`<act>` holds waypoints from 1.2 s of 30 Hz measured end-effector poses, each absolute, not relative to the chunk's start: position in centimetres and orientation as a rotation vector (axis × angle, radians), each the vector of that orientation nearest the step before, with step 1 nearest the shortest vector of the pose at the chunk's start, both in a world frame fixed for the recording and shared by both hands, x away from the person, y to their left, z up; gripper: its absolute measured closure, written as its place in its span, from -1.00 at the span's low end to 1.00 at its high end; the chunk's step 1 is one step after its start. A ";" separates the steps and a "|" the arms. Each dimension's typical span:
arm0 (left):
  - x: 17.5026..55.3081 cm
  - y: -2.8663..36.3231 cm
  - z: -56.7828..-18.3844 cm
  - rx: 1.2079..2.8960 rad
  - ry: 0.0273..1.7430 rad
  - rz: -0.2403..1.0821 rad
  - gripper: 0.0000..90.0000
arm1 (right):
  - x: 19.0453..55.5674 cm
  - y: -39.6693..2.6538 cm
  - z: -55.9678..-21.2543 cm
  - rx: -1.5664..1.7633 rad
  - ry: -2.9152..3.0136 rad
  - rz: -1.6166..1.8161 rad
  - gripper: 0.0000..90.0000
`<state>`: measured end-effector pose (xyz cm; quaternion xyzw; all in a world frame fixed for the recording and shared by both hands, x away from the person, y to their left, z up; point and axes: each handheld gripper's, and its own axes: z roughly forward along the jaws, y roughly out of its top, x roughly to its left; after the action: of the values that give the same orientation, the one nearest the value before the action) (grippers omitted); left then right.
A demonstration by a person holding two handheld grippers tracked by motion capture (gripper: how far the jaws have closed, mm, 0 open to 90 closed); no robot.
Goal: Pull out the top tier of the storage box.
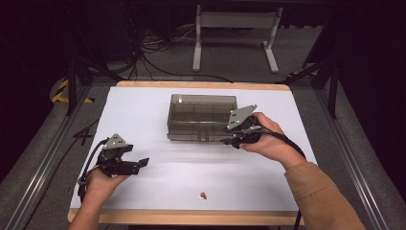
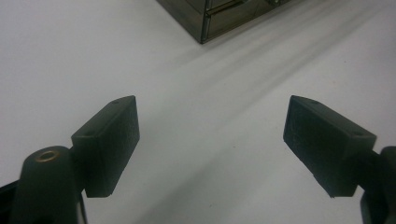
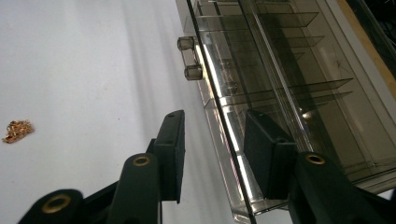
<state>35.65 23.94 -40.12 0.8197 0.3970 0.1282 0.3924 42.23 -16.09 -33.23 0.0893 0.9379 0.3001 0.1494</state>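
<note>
White table top (image 1: 143,110) carries a smoky transparent plastic compartment box (image 1: 201,116) at centre-back. Right gripper (image 1: 230,140) at its front right edge, jaws part-spread astride the clear front wall. Left gripper (image 1: 139,164) spread wide, empty, front-left. Small coppery scrap (image 1: 204,195) near front edge.

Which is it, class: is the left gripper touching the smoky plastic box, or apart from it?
Apart. The high view shows the left gripper on bare white table, well short of the plastic box.

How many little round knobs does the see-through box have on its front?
2, side by side on the box's near front edge: one knob, another right next to it. More may hide behind the right tongs.
</note>
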 end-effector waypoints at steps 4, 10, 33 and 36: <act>35.6 23.8 -40.2 2.081 1.015 0.318 -0.58 | 42.6 -15.9 -33.7 0.256 2.710 0.849 0.32; 35.6 23.9 -40.1 2.078 1.013 0.319 -0.58 | 43.1 -15.8 -34.1 0.257 2.731 0.823 0.37; 35.6 23.9 -40.1 2.079 1.011 0.318 -0.58 | 43.5 -15.4 -34.4 0.222 2.766 0.702 0.67; 35.6 23.8 -40.1 2.085 1.007 0.321 -0.58 | 43.4 -15.4 -34.3 0.207 2.767 0.692 0.72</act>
<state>35.57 23.85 -40.13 0.8208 0.3963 0.1263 0.3915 43.44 -15.39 -34.30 0.0718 0.9580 0.2396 0.1402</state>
